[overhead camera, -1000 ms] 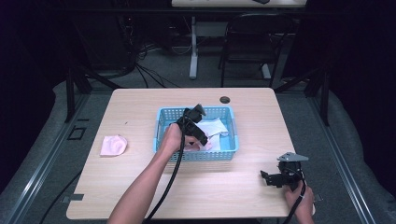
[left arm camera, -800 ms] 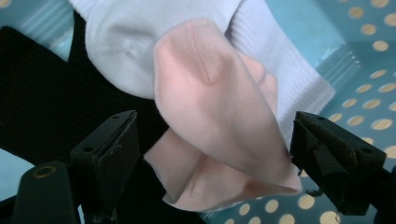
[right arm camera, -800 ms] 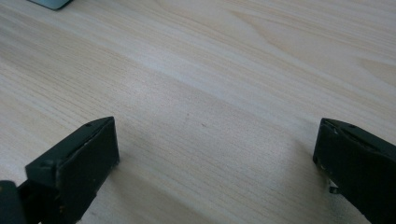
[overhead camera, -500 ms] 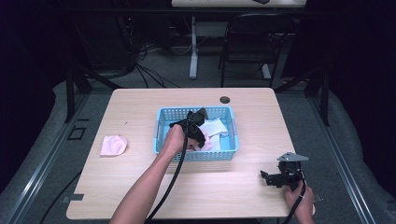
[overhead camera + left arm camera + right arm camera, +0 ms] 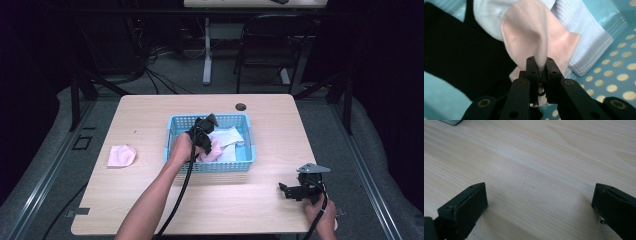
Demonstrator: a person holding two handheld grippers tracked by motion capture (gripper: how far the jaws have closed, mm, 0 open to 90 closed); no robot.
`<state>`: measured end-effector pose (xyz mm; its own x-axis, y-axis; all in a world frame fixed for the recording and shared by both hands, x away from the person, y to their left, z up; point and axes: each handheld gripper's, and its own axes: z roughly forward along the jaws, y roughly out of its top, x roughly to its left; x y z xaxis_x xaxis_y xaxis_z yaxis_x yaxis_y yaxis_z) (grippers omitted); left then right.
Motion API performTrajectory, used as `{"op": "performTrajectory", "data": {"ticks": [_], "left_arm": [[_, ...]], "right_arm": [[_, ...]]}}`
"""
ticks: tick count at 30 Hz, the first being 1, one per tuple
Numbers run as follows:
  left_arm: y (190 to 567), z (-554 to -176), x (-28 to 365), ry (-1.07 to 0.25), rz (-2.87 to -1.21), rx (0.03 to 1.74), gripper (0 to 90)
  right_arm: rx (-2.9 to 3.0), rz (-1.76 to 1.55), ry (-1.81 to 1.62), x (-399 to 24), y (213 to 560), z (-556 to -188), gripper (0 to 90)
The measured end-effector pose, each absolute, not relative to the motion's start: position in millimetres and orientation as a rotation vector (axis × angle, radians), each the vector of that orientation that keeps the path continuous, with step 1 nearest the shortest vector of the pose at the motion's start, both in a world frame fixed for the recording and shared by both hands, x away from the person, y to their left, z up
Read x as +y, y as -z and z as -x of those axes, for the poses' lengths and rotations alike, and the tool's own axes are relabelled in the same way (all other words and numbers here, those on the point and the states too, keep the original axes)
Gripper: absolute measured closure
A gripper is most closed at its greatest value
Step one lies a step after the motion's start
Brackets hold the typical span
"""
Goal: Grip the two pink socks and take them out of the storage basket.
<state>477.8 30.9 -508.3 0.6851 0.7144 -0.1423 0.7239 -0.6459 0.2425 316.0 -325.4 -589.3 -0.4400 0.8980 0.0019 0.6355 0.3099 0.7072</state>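
Socks fill the blue basket at the centre of the high view, and the left gripper has just closed its jaws, now pinching a fold of the pink sock there. White socks lie beside it, something black, perhaps another sock, at the left. At the lower right, the right gripper rests spread wide over bare table. Another pink sock lies at the left.

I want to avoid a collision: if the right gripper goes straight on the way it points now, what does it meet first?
Probably nothing soon: between the open jaws of the right gripper, bare table runs ahead. The blue basket lies farther off; depth is unclear.
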Motion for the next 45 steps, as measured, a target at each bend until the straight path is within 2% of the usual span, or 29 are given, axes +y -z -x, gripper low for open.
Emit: {"op": "performTrajectory", "data": {"ticks": [13, 45], "left_arm": [[458, -469, 63, -0.076, -2.546, 1.119, 85.3], [358, -449, 112, -0.203, -2.47, 1.096, 84.3]], "right_arm": [[2.188, -1.367, -0.908, -325, 589, -316, 0.0], [2.186, -1.367, -0.908, -325, 589, -316, 0.0]]}}
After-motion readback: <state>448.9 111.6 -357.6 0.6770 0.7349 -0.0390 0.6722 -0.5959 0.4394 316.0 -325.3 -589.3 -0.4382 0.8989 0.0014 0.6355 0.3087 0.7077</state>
